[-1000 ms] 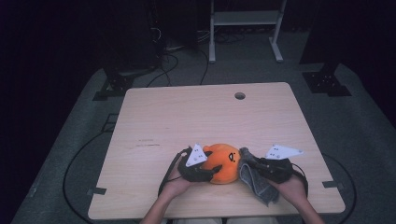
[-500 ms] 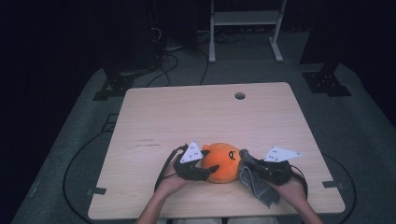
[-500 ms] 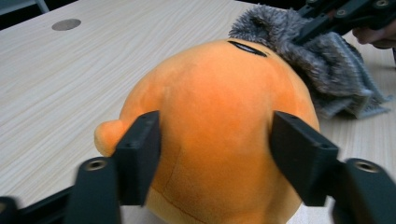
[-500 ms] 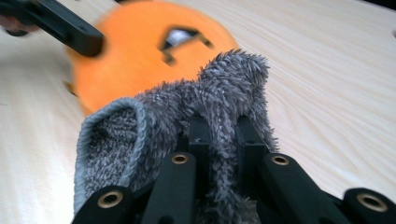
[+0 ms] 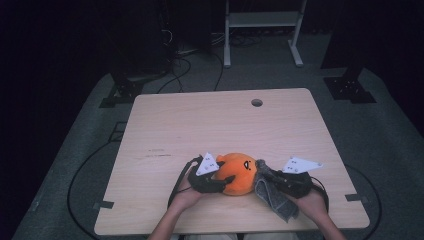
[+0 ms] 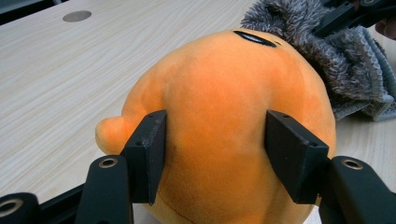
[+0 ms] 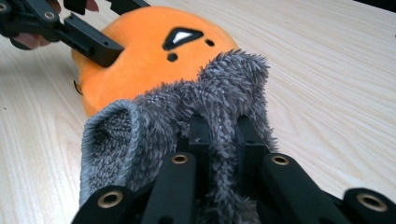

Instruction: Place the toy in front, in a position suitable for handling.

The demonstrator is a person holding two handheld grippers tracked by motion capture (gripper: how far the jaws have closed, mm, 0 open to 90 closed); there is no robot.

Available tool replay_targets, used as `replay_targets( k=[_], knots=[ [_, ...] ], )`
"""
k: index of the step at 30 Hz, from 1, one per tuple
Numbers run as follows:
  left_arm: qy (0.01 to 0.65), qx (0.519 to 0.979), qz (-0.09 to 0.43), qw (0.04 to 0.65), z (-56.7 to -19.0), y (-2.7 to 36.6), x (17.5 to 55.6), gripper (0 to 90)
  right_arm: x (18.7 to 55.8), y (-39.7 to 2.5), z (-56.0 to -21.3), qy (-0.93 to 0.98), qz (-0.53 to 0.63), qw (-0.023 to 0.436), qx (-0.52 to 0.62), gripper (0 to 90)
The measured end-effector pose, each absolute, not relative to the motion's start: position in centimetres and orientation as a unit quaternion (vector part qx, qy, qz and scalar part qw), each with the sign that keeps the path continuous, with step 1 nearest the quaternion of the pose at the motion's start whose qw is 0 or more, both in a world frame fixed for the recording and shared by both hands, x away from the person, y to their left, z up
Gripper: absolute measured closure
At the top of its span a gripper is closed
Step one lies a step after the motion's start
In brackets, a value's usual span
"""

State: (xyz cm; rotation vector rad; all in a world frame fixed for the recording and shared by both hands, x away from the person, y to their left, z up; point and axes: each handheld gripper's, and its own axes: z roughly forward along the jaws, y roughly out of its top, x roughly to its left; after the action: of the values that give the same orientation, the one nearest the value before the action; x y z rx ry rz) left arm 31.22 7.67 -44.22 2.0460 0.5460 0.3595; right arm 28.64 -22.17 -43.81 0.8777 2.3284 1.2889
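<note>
- Orange plush toy (image 5: 239,173), round with a dark stitched face, sits near the front edge of the pale wooden worktop (image 5: 220,125), between the person's two hands.
- Left hand-held gripper (image 6: 215,156) has its jaws spread across the back of the toy, one pad pressing in on each flank; it is clamped on the toy and steadies it. In the high view this left hand-held gripper (image 5: 216,181) lies at the toy's left side.
- Right hand-held gripper (image 7: 223,140) has its jaws closed on a fold of a grey fluffy cloth (image 7: 187,116), which bunches up above the jaws and lies against the toy's face side.
- From above, the cloth (image 5: 272,192) hangs down beside the toy towards the front edge of the worktop, and the right hand-held gripper (image 5: 280,181) holds it from the right.
- Judging from this, the step in hand is wiping the toy with the cloth while the other hand braces it.
- The next move calls for dragging the cloth over the curved orange surface with light pressure, while the left grip stays firm enough that the soft toy does not roll or squash out of the jaws.
- A small round hole (image 5: 257,102) lies far back on the worktop, well apart from the work.
</note>
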Motion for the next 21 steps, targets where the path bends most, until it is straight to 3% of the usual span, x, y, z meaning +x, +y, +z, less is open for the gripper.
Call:
replay_targets(
  k=[21],
  knots=[
    [0.230, 0.834, 0.153, 0.477, -44.4, 7.4, 31.3, 40.1, 28.1, -20.4, -43.1, 0.822, 0.466, 0.168, 0.281, 79.8]
  ],
)
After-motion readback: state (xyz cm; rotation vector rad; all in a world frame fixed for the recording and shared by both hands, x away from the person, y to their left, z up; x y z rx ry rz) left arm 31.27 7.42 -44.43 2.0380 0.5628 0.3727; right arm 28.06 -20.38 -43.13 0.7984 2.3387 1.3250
